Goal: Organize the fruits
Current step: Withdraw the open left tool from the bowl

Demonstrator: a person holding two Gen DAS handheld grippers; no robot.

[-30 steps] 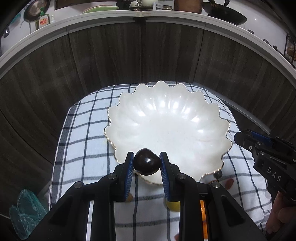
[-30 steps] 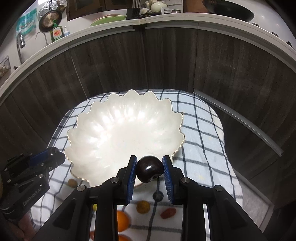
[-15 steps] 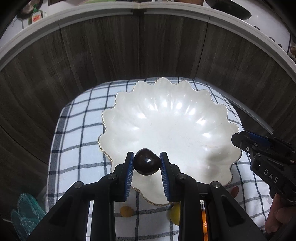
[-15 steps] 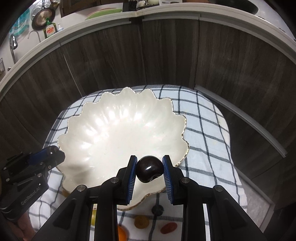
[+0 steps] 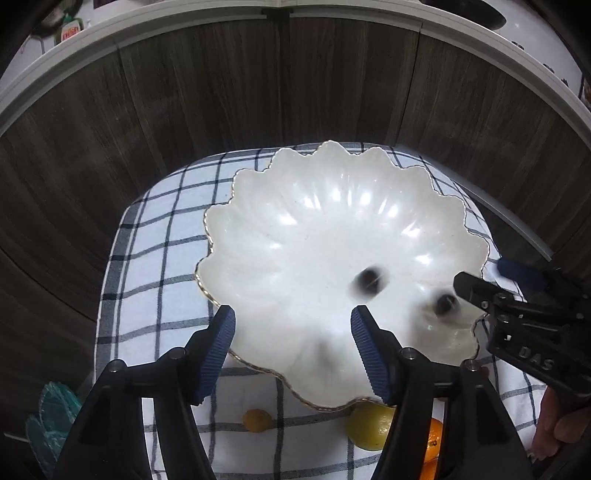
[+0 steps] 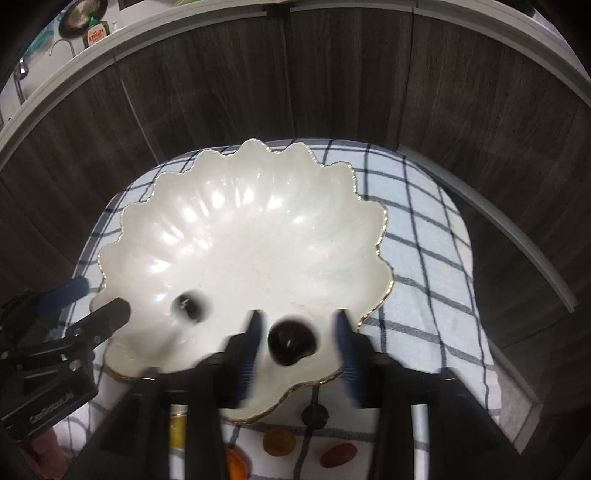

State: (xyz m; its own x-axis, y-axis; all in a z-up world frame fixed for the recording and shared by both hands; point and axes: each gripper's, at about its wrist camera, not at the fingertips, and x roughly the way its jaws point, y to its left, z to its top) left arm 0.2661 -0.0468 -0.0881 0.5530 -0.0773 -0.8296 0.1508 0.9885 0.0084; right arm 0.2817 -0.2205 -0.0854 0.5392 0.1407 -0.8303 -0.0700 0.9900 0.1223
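Nearest the left wrist camera, the left gripper (image 5: 291, 347) hangs over the near rim of the scalloped white bowl (image 5: 258, 229), its jaws opening and standing well apart with nothing between them. Below that near rim, on the checked cloth (image 5: 155, 258), lie a small orange fruit (image 5: 256, 420), a yellow lemon (image 5: 367, 424) and an orange (image 5: 432, 439) partly hidden behind the right finger. Inside the bowl, a dark round fruit (image 5: 369, 282) shows as a blur toward the bowl's right half, clear of the left gripper. A second dark round fruit (image 5: 445, 304) lies blurred nearer the bowl's right rim, just beside the tip of the right gripper (image 5: 480, 291), which reaches in over that rim. In the right wrist view the right gripper (image 6: 299, 343) is also opening: its blurred blue pads (image 6: 253, 343) stand off the second dark fruit (image 6: 291, 341), which sits between them over the bowl's near edge without being pressed. Beyond the bowl's far rim the cloth ends at a dark wood-grain panel (image 5: 295, 81), topped by a pale counter edge (image 5: 332, 18).
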